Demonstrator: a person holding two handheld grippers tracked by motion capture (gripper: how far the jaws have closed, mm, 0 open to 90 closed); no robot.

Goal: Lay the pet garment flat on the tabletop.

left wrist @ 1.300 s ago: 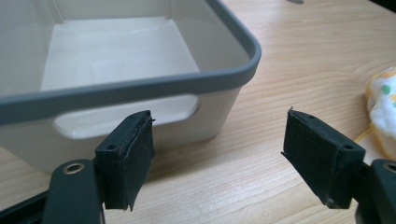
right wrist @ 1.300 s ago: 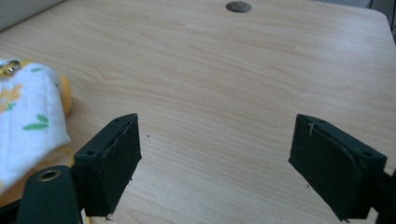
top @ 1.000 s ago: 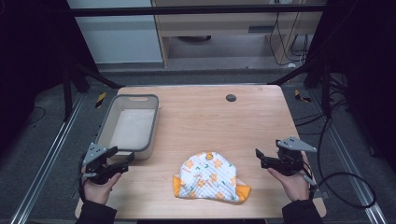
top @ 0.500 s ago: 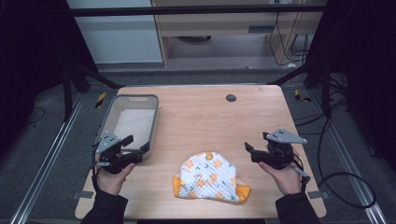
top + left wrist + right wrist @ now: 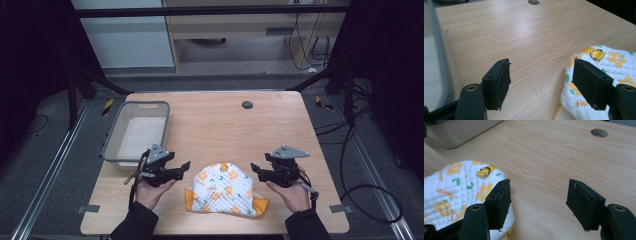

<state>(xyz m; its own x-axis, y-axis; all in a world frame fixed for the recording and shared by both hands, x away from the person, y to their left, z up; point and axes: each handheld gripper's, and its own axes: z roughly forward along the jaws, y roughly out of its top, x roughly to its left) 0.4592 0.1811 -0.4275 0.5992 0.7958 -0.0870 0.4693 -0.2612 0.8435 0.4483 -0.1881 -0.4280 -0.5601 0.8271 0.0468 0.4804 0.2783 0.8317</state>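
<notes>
High view, white quilted cloth (image 5: 224, 188), orange flowers

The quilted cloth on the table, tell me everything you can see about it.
The cloth is white, quilted, printed with orange flowers, green leaves and lettering. It has an orange backing or edge showing at its lower corners, and a yellow loop holding a metal D-ring at its far edge. It lies crumpled on the wooden table, between both open tools, neither gripping it.

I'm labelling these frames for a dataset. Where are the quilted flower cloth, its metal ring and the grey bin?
quilted flower cloth (image 5: 224, 192): high view, middle of the white flowered top.
metal ring (image 5: 596, 54): left gripper view, the D-shaped loop on the yellow tab.
grey bin (image 5: 113, 139): high view, left rim.
</notes>
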